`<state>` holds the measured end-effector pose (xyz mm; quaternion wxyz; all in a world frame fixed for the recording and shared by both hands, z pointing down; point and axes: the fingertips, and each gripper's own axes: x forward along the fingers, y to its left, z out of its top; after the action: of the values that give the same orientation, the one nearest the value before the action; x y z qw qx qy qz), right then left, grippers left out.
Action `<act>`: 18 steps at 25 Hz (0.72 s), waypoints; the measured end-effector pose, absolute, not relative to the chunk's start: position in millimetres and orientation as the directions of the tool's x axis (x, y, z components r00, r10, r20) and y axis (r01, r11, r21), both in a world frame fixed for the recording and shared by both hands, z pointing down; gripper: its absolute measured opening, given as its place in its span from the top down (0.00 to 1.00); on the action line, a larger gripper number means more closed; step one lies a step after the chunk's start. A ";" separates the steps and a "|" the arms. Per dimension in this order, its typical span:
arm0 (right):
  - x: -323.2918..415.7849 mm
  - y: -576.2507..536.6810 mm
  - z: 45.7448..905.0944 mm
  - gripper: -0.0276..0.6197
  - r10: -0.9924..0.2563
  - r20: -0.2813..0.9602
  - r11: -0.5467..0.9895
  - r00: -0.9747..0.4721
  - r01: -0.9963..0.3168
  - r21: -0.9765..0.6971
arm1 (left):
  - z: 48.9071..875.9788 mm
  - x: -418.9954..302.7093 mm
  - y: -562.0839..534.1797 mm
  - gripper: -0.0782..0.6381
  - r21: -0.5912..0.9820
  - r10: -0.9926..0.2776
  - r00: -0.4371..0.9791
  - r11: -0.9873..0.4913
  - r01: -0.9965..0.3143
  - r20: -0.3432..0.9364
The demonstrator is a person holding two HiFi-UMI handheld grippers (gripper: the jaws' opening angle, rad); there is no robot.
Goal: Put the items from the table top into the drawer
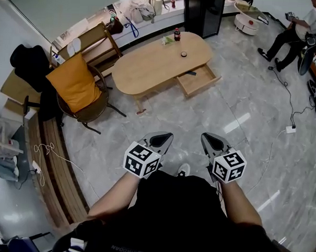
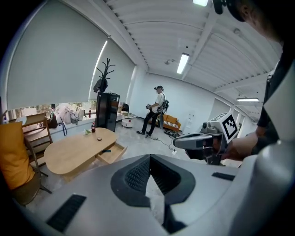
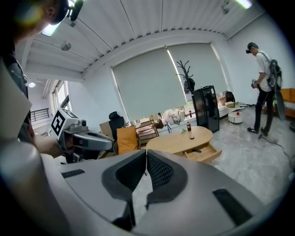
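Across open, glossy marble floor stands the oval wooden table [image 1: 150, 65], bearing a bottle [image 1: 177, 34] and a small dark disc [image 1: 183, 54], its drawer [image 1: 197, 80] pulled out. Well apart, the left gripper [image 1: 164, 139] and right gripper [image 1: 207, 139] are clenched empty.

The table [image 1: 145, 67] stood well ahead of the left gripper [image 1: 165, 136] and right gripper [image 1: 206, 136], which were side by side. Its drawer [image 1: 199, 84] jutted open from the near right side (a dark item [image 1: 190, 73] lay inside). A bottle [image 1: 177, 34] and a small round item [image 1: 183, 54] sat on the table's far end; a chair [image 1: 78, 93] stood to its left.
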<state>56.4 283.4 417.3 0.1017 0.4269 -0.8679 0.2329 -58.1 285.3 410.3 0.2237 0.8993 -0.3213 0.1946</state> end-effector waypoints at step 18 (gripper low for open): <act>105.1 123.0 452.7 0.95 -0.654 0.481 0.492 -0.584 -0.811 -0.317 | 452.5 -23.7 84.4 0.89 0.304 -0.399 0.722 -0.713 -0.632 0.565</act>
<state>105.1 123.0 452.7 0.1500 0.4306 -0.8505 0.2621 -23.7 84.4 452.5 0.2460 0.8948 -0.2881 0.2364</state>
